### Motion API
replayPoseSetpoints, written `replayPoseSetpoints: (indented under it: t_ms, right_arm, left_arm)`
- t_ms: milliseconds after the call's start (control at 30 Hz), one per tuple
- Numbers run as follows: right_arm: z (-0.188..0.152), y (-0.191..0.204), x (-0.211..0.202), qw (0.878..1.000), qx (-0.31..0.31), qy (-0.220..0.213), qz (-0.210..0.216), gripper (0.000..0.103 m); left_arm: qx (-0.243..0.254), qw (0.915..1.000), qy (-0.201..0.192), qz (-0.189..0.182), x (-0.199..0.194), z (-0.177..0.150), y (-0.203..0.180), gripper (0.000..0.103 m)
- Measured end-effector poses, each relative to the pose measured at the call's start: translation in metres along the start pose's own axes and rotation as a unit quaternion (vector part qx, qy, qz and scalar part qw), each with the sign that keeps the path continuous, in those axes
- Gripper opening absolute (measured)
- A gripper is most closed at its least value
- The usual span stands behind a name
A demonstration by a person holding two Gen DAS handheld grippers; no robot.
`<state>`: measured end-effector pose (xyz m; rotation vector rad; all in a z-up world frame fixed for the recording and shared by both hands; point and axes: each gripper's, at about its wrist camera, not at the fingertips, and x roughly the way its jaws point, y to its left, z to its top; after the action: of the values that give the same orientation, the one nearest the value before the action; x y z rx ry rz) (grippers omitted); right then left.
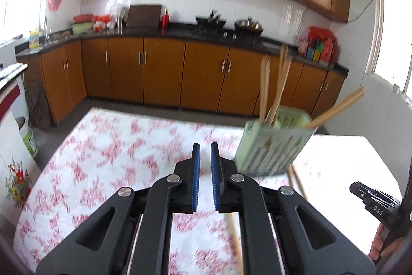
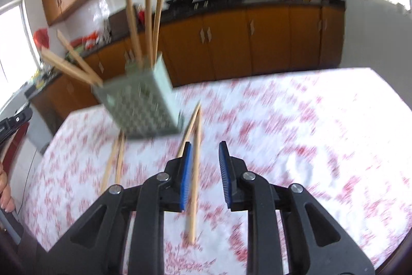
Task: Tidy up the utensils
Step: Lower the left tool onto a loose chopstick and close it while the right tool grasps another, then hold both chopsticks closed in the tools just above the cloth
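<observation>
A pale green slotted utensil holder (image 1: 273, 146) stands on the table with several wooden chopsticks (image 1: 278, 86) sticking out of it. It also shows in the right wrist view (image 2: 144, 99), with its chopsticks (image 2: 146, 25). Loose chopsticks lie on the cloth: one pair (image 2: 194, 166) runs between my right gripper's jaws, another pair (image 2: 114, 164) lies to the left. My left gripper (image 1: 205, 148) is open by a narrow gap and empty, left of the holder. My right gripper (image 2: 205, 148) is open, above the loose pair, not closed on it.
The table carries a white cloth with a red floral print (image 1: 116, 146). Behind it stand orange kitchen cabinets under a dark countertop (image 1: 180, 32) with pots and bottles. The other gripper shows at the right edge (image 1: 373, 200). Both views are motion-blurred.
</observation>
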<state>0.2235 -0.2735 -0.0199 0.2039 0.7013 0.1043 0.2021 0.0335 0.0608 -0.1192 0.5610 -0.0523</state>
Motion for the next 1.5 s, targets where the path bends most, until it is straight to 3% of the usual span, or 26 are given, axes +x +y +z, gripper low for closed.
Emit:
replayPoseSetpoints:
  t_ms: [133,267,333,367,400,467,700,833,1067,1133,1167,1267,1500]
  right_arm:
    - [-0.027,0.017,0.042,0.998,-0.022,0.066,0.007,0.022]
    - [-0.042,0.026,0.066,0.995,-0.042,0.092,-0.010,0.022]
    - [-0.044,0.024,0.071,0.994,-0.046,0.098,-0.020,0.022]
    - [-0.045,0.024,0.074,0.993,-0.049,0.101,-0.028,0.021]
    - [-0.045,0.024,0.075,0.993,-0.053,0.097,-0.032,0.020]
    - [-0.046,0.022,0.076,0.993,-0.060,0.093,-0.045,0.008]
    - [-0.034,-0.018,0.073,0.992,-0.002,0.080,-0.095,0.008]
    - [-0.030,-0.052,0.068,0.987,0.046,0.072,-0.133,0.008]
    - [-0.035,-0.051,0.060,0.988,0.024,0.067,-0.135,0.008]
    - [-0.034,-0.049,0.060,0.989,0.024,0.068,-0.132,0.008]
    - [-0.034,-0.048,0.062,0.989,0.024,0.069,-0.130,0.008]
    - [-0.035,-0.043,0.062,0.990,0.019,0.070,-0.125,0.008]
    - [-0.033,-0.028,0.070,0.993,0.002,0.071,-0.095,0.008]
  left_arm:
    - [-0.005,0.9975,0.071,-0.006,0.031,-0.029,0.007,0.009]
    - [-0.006,0.9942,0.106,-0.014,0.045,-0.054,0.007,0.009]
    - [-0.008,0.9930,0.116,-0.019,0.049,-0.061,0.007,0.014]
    - [-0.009,0.9926,0.119,-0.021,0.050,-0.067,0.008,0.025]
    - [-0.010,0.9923,0.121,-0.023,0.051,-0.069,0.006,0.035]
    - [-0.008,0.9919,0.123,-0.031,0.052,-0.072,0.002,0.037]
    - [0.002,0.9883,0.142,-0.055,0.061,-0.080,-0.016,0.039]
    - [0.026,0.9869,0.153,-0.043,0.070,-0.088,-0.032,0.039]
    - [0.050,0.9832,0.174,-0.023,0.087,-0.099,-0.050,0.039]
    - [0.048,0.9824,0.180,-0.011,0.093,-0.102,-0.051,0.035]
    - [0.043,0.9816,0.186,-0.003,0.097,-0.104,-0.050,0.024]
    - [0.037,0.9830,0.179,0.014,0.100,-0.104,-0.045,0.009]
    - [0.017,0.9834,0.174,0.049,0.108,-0.092,-0.002,0.007]
